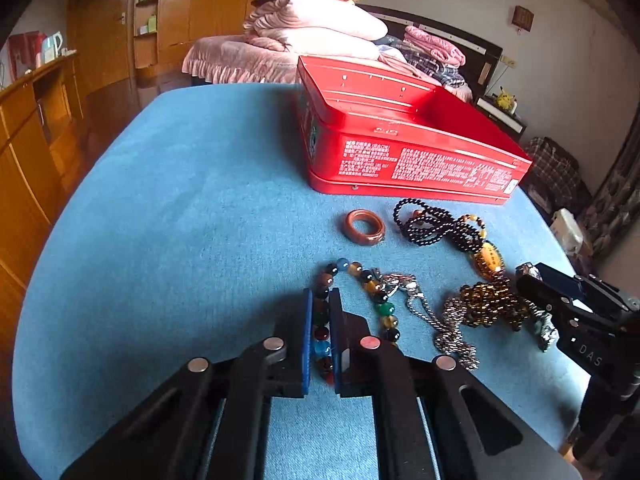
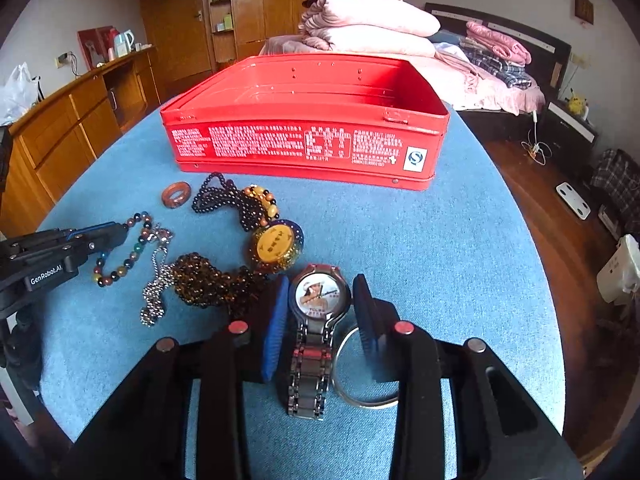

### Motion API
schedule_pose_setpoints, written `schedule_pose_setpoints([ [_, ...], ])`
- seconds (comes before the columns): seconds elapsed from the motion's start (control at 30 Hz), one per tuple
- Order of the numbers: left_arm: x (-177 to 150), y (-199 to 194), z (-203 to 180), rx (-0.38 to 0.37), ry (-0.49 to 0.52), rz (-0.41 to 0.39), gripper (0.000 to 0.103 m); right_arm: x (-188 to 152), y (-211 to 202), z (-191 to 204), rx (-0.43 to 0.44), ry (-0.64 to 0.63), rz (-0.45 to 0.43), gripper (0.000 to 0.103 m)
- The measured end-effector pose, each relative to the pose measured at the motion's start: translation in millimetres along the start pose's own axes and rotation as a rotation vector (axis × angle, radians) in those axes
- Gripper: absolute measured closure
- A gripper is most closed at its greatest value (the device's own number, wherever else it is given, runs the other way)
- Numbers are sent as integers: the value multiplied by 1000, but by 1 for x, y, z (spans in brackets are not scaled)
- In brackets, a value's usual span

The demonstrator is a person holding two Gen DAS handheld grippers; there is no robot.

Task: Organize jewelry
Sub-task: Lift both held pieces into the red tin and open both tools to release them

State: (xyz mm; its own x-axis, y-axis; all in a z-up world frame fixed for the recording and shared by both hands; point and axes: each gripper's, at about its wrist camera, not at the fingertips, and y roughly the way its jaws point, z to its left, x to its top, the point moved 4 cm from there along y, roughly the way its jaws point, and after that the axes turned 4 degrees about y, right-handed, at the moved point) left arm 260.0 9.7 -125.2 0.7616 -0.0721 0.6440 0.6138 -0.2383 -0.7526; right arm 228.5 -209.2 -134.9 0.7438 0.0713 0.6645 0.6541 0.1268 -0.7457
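Blue cloth-covered tabletop [image 2: 460, 248]; open red metal tin box [image 2: 304, 136] at its far side, white print on its front wall. Left gripper [image 1: 322, 300]: jaws narrow, pinched on the multicoloured round-bead bracelet [image 1: 380, 300] lying on the cloth. Right gripper [image 2: 320, 296]: jaws wide, either side of the silver metal-link wristwatch with portrait dial [image 2: 318, 300], not touching it; thin silver ring [image 2: 360, 376] beside the strap. Between grippers and box: brown wooden ring [image 2: 176, 194]; black-bead necklace with amber oval pendant [image 2: 276, 244]; silver chain [image 2: 154, 292]; heap of small brown beads [image 2: 208, 280].
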Motion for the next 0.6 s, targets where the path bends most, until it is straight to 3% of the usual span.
schedule_pose_setpoints([
  [0.37, 24, -41, -13, -42, 11, -115, 95, 24, -24, 1, 20, 6, -65, 72],
  [0.6, 40, -42, -22, -59, 14, -138, 95, 39, -28, 1, 35, 21, -88, 72],
])
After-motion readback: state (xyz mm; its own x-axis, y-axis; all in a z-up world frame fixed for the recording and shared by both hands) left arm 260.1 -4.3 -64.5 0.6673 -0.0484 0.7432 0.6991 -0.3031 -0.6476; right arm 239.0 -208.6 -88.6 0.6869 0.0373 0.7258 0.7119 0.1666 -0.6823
